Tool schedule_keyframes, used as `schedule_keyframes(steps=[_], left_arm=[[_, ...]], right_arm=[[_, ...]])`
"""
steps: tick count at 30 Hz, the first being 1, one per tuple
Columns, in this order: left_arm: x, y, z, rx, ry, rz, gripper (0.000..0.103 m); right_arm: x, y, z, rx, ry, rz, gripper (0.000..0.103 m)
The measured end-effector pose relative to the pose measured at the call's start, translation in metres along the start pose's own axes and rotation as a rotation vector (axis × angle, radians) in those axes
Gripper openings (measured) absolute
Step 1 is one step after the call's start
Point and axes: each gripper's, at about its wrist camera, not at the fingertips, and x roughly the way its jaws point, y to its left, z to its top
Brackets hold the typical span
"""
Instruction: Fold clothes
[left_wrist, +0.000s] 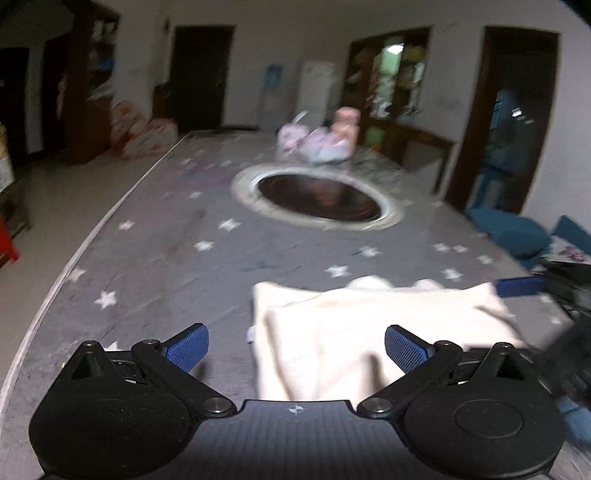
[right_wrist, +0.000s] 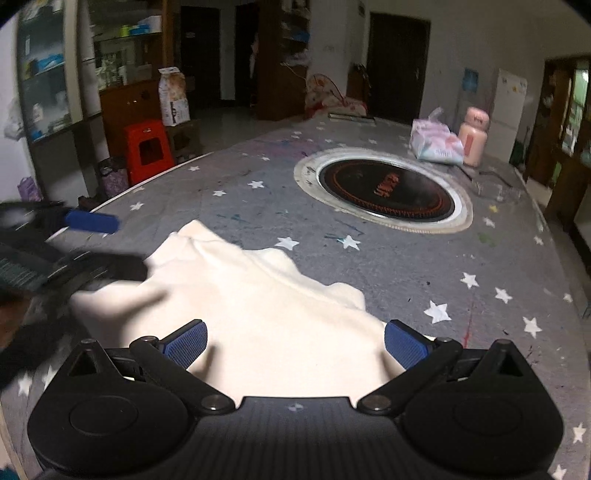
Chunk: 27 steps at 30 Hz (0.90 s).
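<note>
Hovering over the bench (right_wrist: 406, 277), I see both tongs spread and empty; the cream garment (right_wrist: 240, 295) lies at twelve o'clock of my right tongs (right_wrist: 295, 345), nearer than my left tongs (left_wrist: 295, 345)

On my tabletop (right_wrist: 406, 266) I count one cream garment (right_wrist: 258, 314), one round cooker plate (right_wrist: 384, 190), one tissue pack (right_wrist: 437, 146), one pink bottle (right_wrist: 474, 136).

Right gripper (right_wrist: 295, 349) jaws wide apart above cream garment (right_wrist: 255, 306); starred tablecloth (right_wrist: 424, 266) beneath
</note>
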Motion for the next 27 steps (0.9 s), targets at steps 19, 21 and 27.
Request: schedule_keyframes(steps=[19, 21, 27], left_arm=[[0.012, 0.000, -0.016, 0.085, 0.050, 0.072, 0.103], [0.012, -0.001, -0.016, 0.093, 0.046, 0.073, 0.103], [0.013, -0.002, -0.016, 0.097, 0.044, 0.075, 0.103]], right_arm=[[-0.025, 0.027, -0.048, -0.105, -0.056, -0.073, 0.103], [-0.035, 0.025, -0.050, -0.079, -0.073, -0.088, 0.103], [-0.053, 0.007, -0.060, 0.021, -0.102, -0.162, 0.103]])
